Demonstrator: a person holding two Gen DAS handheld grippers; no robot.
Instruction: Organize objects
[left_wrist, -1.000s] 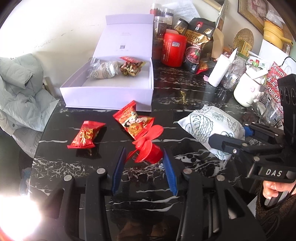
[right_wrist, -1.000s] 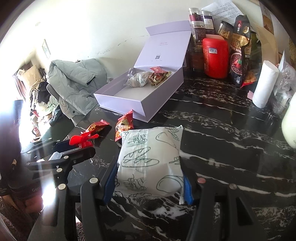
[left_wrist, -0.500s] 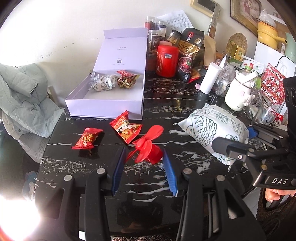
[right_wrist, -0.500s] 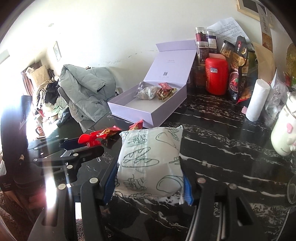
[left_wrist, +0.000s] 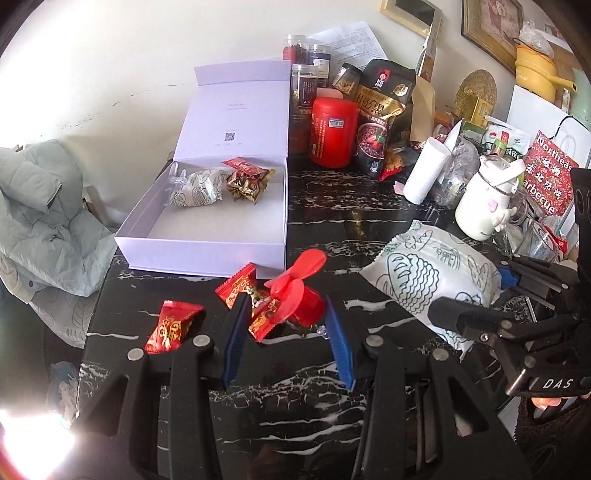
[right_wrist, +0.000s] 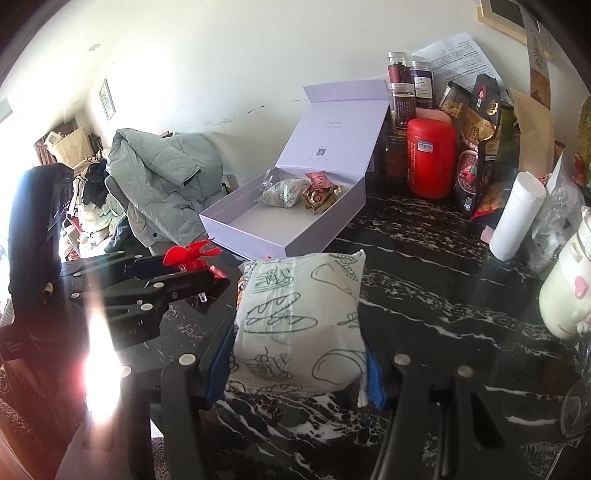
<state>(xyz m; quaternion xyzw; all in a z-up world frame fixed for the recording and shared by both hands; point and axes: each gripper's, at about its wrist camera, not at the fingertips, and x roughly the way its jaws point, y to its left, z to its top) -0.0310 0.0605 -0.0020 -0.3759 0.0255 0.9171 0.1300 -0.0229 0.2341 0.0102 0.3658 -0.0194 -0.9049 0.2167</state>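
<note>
My left gripper (left_wrist: 286, 325) is shut on a small red fan (left_wrist: 299, 291) and holds it above the black marble table (left_wrist: 369, 221). My right gripper (right_wrist: 297, 354) is shut on a white bread packet (right_wrist: 295, 317) with drawn loaves, also lifted; the packet shows at right in the left wrist view (left_wrist: 432, 280). An open lilac box (left_wrist: 207, 221) stands at the back left; it holds a white packet (left_wrist: 195, 188) and a dark candy bundle (left_wrist: 247, 181). Two red candy wrappers (left_wrist: 173, 325) (left_wrist: 240, 288) lie on the table before the box.
Jars, a red canister (left_wrist: 332, 133), snack bags, a white roll (left_wrist: 424, 173) and a white mug (left_wrist: 484, 199) crowd the back and right of the table. A grey-green jacket (left_wrist: 40, 218) lies on a chair past the left edge.
Both grippers have risen and drawn back from the box with their loads: the fan and the bread packet are off the table and the view now takes in more of it.
</note>
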